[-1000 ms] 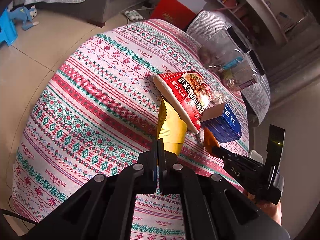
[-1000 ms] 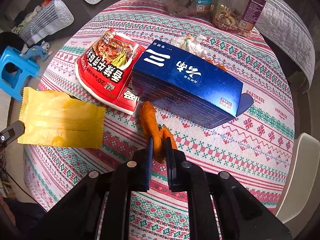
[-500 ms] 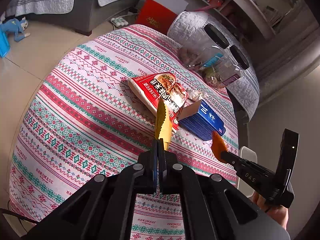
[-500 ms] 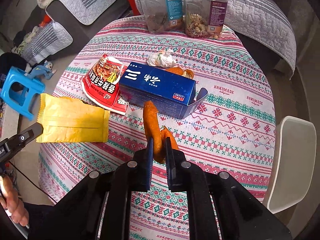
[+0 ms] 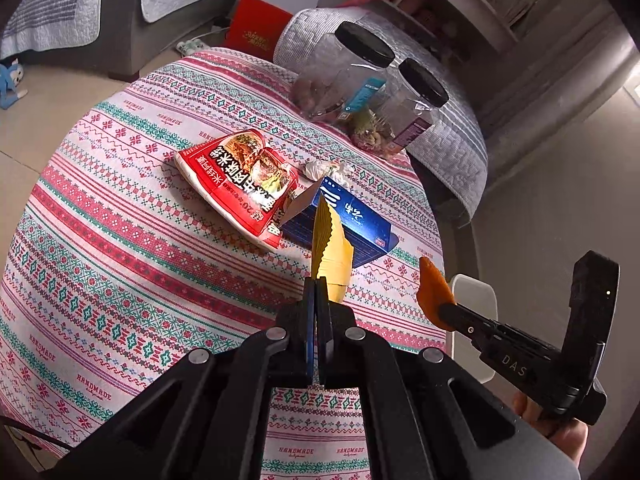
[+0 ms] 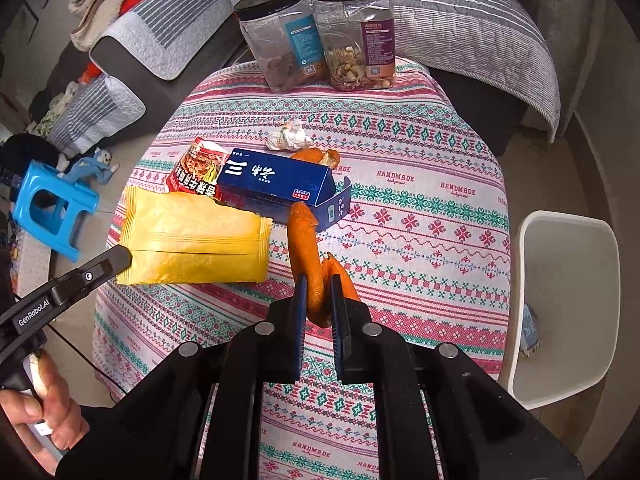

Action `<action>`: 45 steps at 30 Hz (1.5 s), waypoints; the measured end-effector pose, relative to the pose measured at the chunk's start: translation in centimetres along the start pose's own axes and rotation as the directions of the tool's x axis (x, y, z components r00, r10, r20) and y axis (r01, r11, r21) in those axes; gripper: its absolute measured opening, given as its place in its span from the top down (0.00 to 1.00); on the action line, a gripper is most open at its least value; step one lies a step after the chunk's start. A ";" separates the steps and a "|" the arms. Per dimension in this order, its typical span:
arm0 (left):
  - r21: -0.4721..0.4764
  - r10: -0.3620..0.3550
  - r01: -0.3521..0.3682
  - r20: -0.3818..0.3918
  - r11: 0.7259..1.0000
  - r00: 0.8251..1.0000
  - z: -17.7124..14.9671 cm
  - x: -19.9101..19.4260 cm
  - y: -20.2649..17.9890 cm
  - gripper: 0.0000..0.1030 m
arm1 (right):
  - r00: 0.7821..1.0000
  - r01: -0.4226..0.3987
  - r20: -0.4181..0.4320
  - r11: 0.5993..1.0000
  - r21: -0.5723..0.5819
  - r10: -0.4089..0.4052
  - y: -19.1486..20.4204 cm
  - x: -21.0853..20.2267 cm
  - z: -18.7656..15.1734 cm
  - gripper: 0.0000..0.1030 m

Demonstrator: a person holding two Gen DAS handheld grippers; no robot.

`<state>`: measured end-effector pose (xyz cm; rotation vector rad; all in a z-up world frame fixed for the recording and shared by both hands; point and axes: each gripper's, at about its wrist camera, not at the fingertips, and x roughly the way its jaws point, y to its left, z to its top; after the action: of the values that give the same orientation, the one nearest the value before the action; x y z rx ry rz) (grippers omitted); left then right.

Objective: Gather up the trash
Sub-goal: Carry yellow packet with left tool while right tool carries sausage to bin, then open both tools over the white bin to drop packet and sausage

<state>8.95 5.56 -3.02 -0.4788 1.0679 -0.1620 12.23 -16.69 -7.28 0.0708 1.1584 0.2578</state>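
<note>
My left gripper (image 5: 318, 292) is shut on a yellow snack wrapper (image 5: 331, 252) and holds it above the table; the wrapper also shows in the right wrist view (image 6: 192, 240). My right gripper (image 6: 318, 292) is shut on an orange peel (image 6: 306, 248) and holds it in the air; the peel also shows in the left wrist view (image 5: 432, 292). On the patterned tablecloth lie a red noodle packet (image 5: 240, 184), a blue carton (image 6: 280, 184), a crumpled white tissue (image 6: 288, 138) and another orange peel (image 6: 316, 156).
Two clear jars with black lids (image 6: 280, 40) (image 6: 354, 32) stand at the table's far edge. A white bin (image 6: 568, 304) stands on the floor to the right of the table. A blue stool (image 6: 48, 208) and sofas are to the left.
Both grippers have risen and pulled back from the table with their loads. The wrapper and the peel now hang higher above the cloth.
</note>
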 end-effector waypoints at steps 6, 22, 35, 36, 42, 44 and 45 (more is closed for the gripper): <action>0.022 -0.040 0.040 0.003 0.999 0.999 -0.6 0.9 -2.6 0.99 | 0.999 -0.008 0.032 0.999 0.033 0.007 -2.6 -2.3 -0.8 0.90; 0.048 -0.240 0.243 -0.062 0.969 0.969 -3.5 6.2 -11.2 0.99 | 0.994 0.063 0.078 0.990 0.129 -0.073 -11.4 -6.2 -3.9 0.90; 0.062 -0.323 0.338 -0.178 0.939 0.930 -7.9 12.9 -19.7 0.99 | 0.983 0.118 0.108 0.958 0.260 -0.150 -19.7 -9.4 -6.2 0.90; 0.061 -0.327 0.343 -0.186 0.937 0.926 -8.3 13.3 -20.3 1.00 | 0.981 0.127 0.106 0.956 0.266 -0.160 -20.1 -9.5 -6.4 0.90; 0.040 -0.351 0.371 -0.244 0.928 0.904 -10.2 16.3 -22.5 0.98 | 0.975 0.170 0.091 0.946 0.277 -0.202 -21.6 -9.6 -6.7 0.85; 0.029 -0.328 0.346 -0.254 0.938 0.910 -10.4 17.0 -22.5 0.94 | 0.973 0.186 0.082 0.940 0.286 -0.217 -21.9 -9.6 -6.8 0.84; 0.035 -0.324 0.344 -0.254 0.938 0.911 -10.5 17.2 -22.4 0.87 | 0.972 0.187 0.083 0.938 0.290 -0.219 -22.0 -9.6 -6.9 0.81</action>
<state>10.36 -23.51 -10.72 -0.5789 1.2098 -0.5785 5.99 -40.81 -5.54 0.2118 1.0723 -0.0958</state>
